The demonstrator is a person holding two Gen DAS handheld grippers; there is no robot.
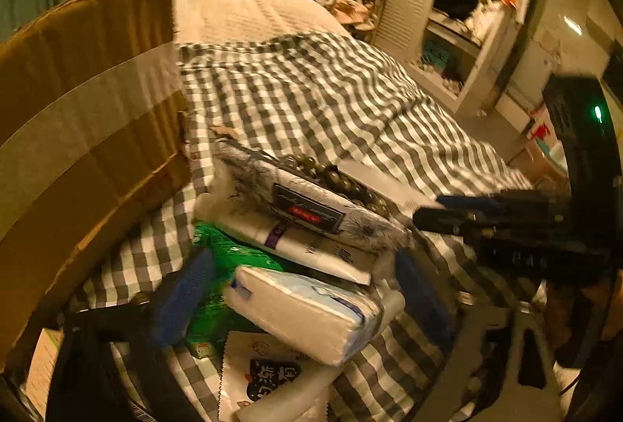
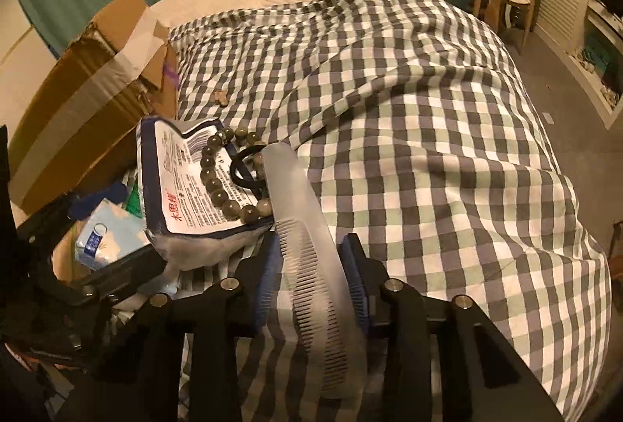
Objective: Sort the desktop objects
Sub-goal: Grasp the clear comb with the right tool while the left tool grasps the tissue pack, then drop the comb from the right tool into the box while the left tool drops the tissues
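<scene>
Comb (image 2: 311,266) in right gripper (image 2: 313,289) — seemingly clamped.

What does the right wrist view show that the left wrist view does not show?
Only the right wrist view shows the translucent comb between the jaws of the right gripper, and a black hair tie beside it.

Only the left wrist view shows the white tissue pack between the open jaws of the left gripper, a green packet beneath it, and the wardrobe shelves.

Both show the bead bracelet lying on a printed pack, the cardboard box and the checked blanket.
</scene>
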